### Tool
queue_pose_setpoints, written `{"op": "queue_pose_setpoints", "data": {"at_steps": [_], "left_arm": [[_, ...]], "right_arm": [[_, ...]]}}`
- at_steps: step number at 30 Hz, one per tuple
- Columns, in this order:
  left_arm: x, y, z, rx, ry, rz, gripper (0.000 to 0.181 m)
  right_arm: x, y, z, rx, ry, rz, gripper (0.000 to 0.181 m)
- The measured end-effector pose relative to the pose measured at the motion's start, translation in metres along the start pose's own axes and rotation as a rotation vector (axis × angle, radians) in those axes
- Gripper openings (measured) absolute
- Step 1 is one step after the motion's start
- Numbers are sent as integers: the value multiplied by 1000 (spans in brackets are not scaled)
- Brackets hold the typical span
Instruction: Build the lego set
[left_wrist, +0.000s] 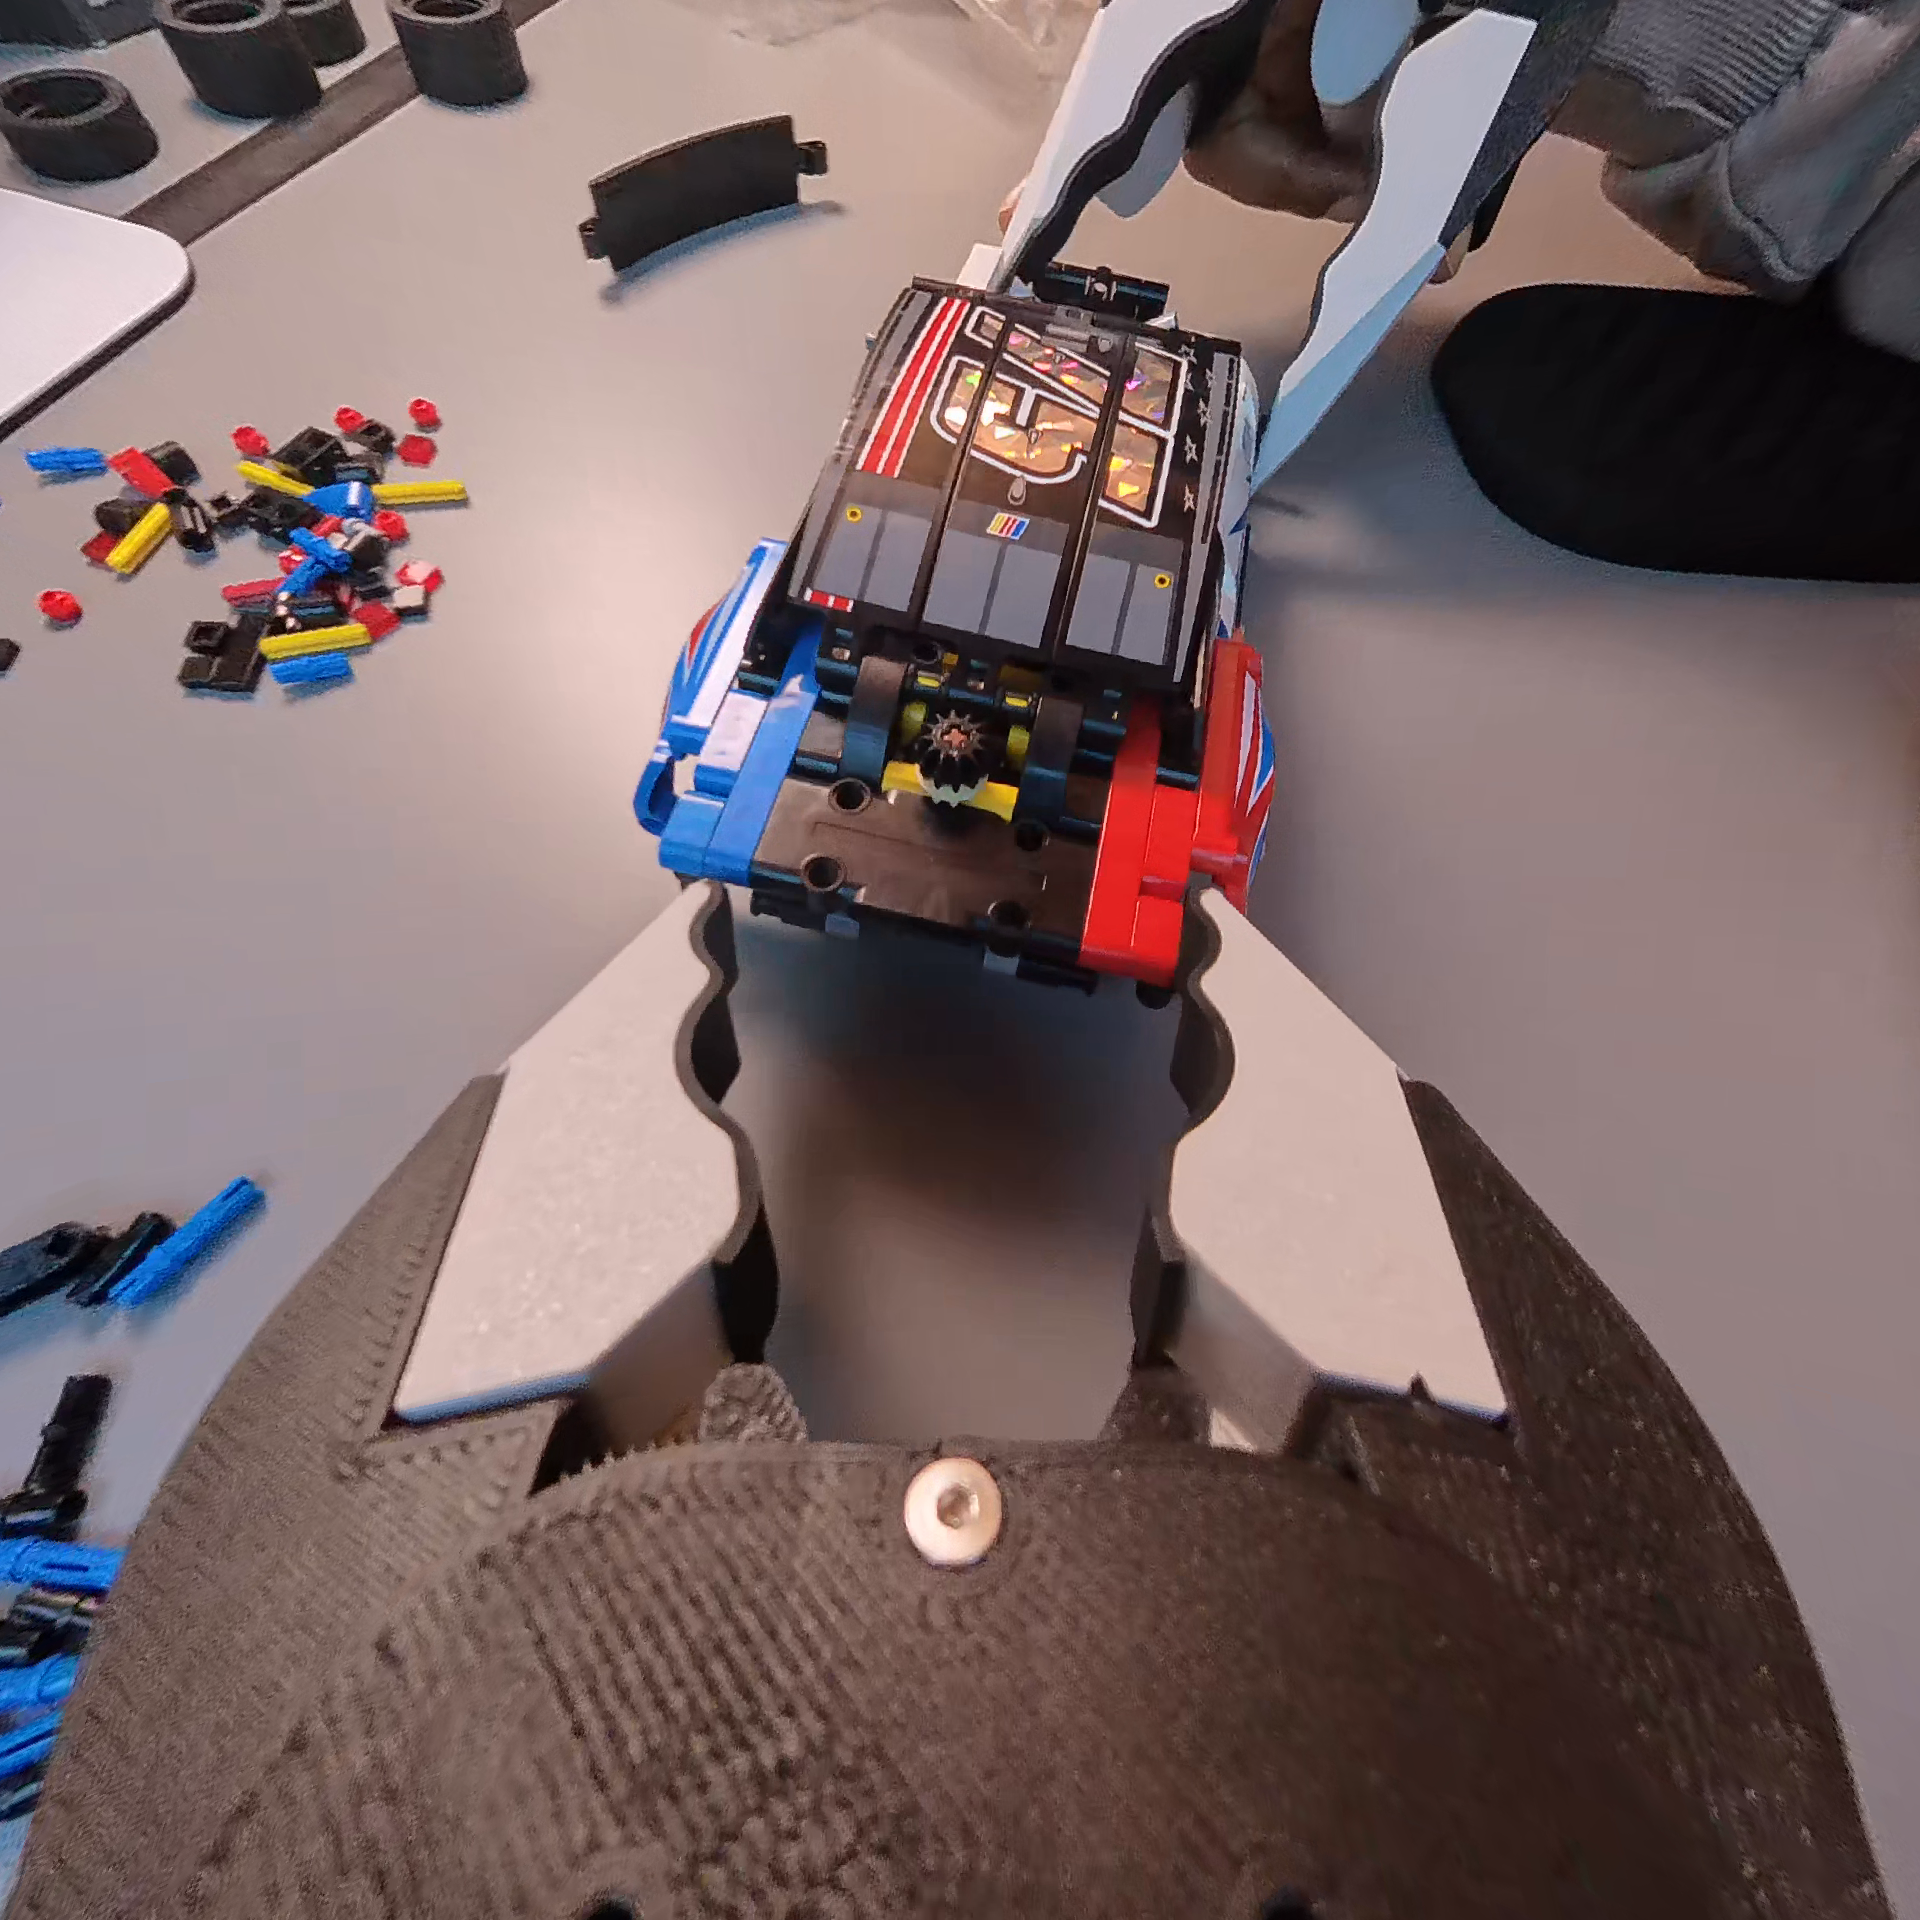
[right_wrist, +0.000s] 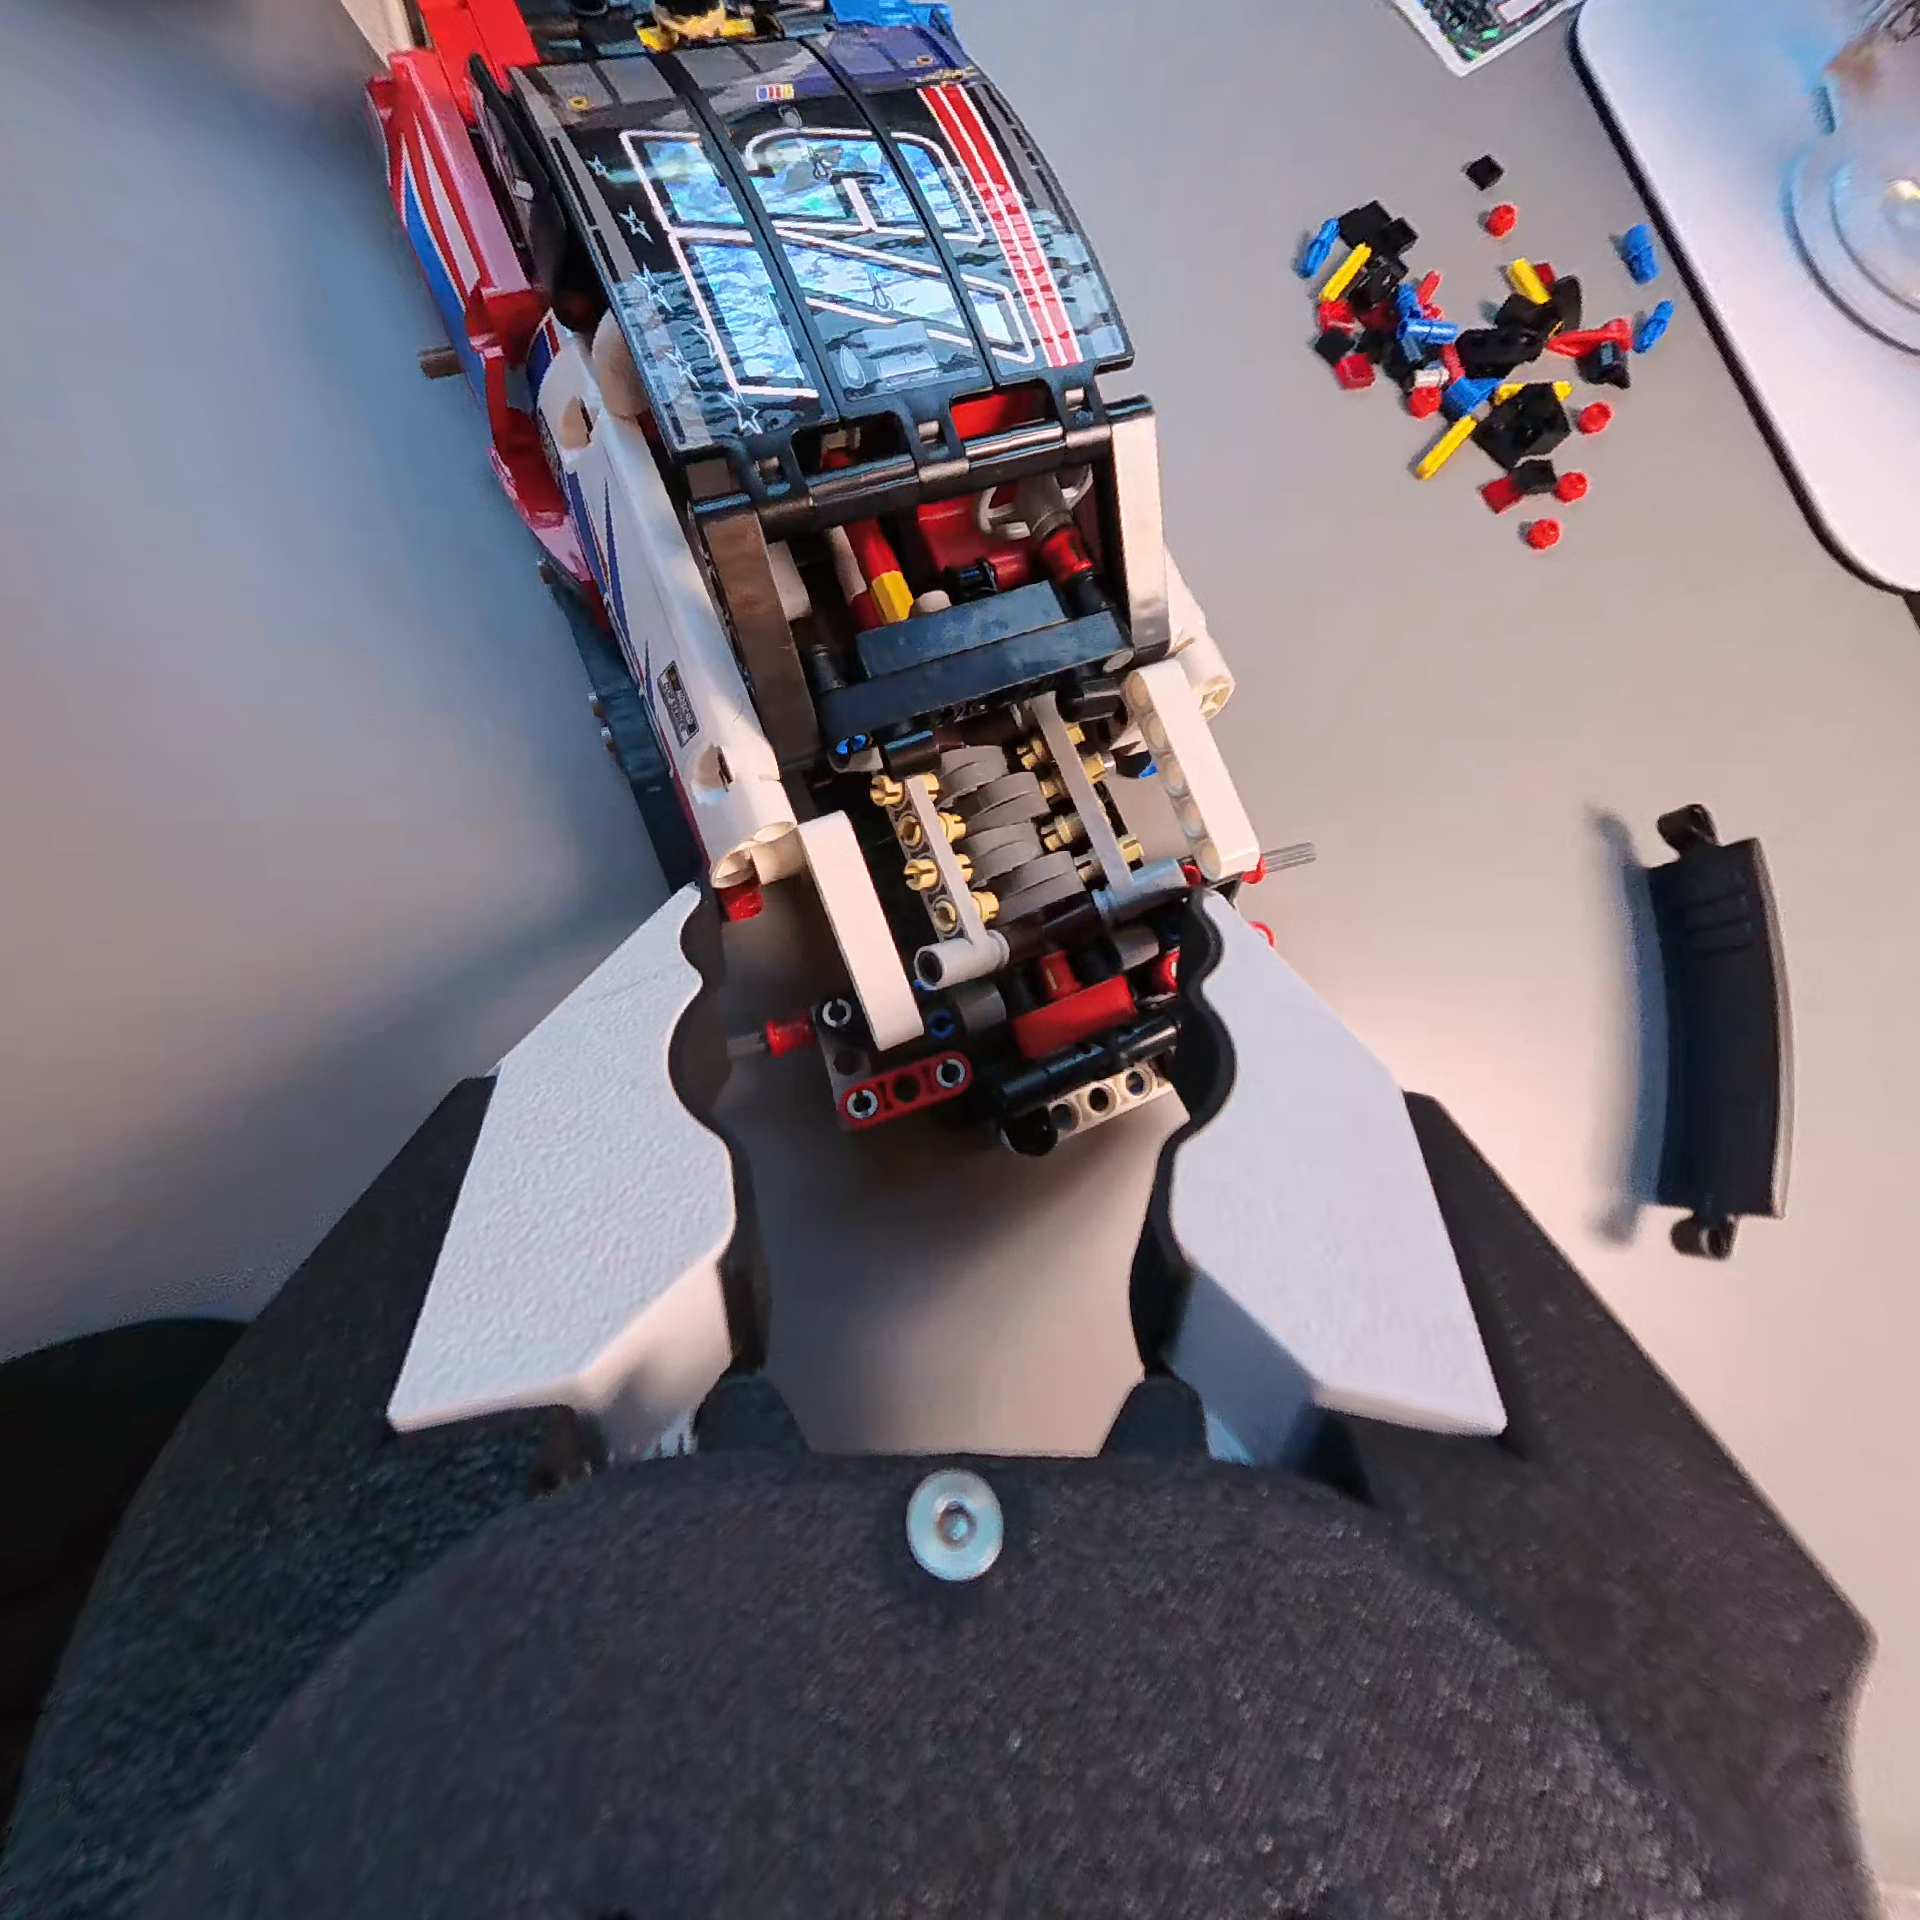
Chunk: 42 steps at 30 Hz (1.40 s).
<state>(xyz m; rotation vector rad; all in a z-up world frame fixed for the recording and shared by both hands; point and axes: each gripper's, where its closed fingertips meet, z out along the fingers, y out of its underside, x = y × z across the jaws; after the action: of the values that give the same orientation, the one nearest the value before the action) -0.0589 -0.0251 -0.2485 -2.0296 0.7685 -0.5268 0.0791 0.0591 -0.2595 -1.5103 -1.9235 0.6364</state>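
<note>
The Lego car (left_wrist: 987, 582) stands on the grey table (left_wrist: 1558, 935), with a black roof bearing a shiny sticker, a blue left rear side and a red right rear side. My left gripper (left_wrist: 956, 904) is open, its fingertips (left_wrist: 707, 914) flanking the car's rear end. My right gripper (left_wrist: 1132, 379) is open at the far end of the car. In the right wrist view the car (right_wrist: 831, 260) shows its exposed engine (right_wrist: 997, 831) and front frame between the fingers of my open right gripper (right_wrist: 951, 909). Whether any finger touches the car is unclear.
A pile of small red, blue, yellow and black pieces (left_wrist: 270, 540) (right_wrist: 1475, 353) lies beside the car. A curved black panel (left_wrist: 696, 187) (right_wrist: 1725, 1029) lies apart. Black tyres (left_wrist: 249, 52) stand at the back left. A white tray (left_wrist: 73, 281) (right_wrist: 1766, 260) and more loose pieces (left_wrist: 104, 1257) are nearby. My right fingertips sit around 20 centimeters from my left ones.
</note>
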Motion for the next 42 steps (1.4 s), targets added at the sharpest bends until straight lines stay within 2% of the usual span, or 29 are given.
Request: {"op": "queue_pose_setpoints", "data": {"at_steps": [3, 5, 9, 12, 15, 17, 18, 21, 24, 27, 30, 42], "left_arm": [[-16, 0, -5, 14, -57, -22, 83], [-28, -5, -12, 40, -98, -35, 84], [-62, -38, -46, 160, -217, -61, 77], [-106, -85, -88, 285, -394, -52, 66], [-157, -156, -139, 450, -608, 12, 44], [-193, -202, -170, 548, -727, 52, 18], [-210, -221, -180, 582, -752, 48, 7], [-271, -256, -195, 604, -832, 21, 0], [-321, -266, -195, 601, -877, -37, 0], [-346, -270, -187, 638, -835, -111, 0], [-357, -274, -181, 670, -791, -150, 0], [-368, -276, -170, 618, -845, -60, 0]], "right_arm": [[13, -7, 7, 37, 64, 23, 80], [12, -16, 6, 85, 85, 40, 85], [6, -47, -18, 244, 189, 76, 89], [2, -70, -33, 395, 258, 194, 82], [3, -80, -43, 539, 318, 303, 67], [15, -74, -49, 590, 417, 296, 48], [20, -70, -52, 609, 473, 261, 43], [31, -62, -64, 606, 595, 199, 39], [39, -55, -69, 619, 621, 230, 31], [47, -51, -76, 635, 645, 252, 26], [53, -44, -76, 630, 643, 292, 24], [53, -42, -64, 588, 606, 288, 17]]}}
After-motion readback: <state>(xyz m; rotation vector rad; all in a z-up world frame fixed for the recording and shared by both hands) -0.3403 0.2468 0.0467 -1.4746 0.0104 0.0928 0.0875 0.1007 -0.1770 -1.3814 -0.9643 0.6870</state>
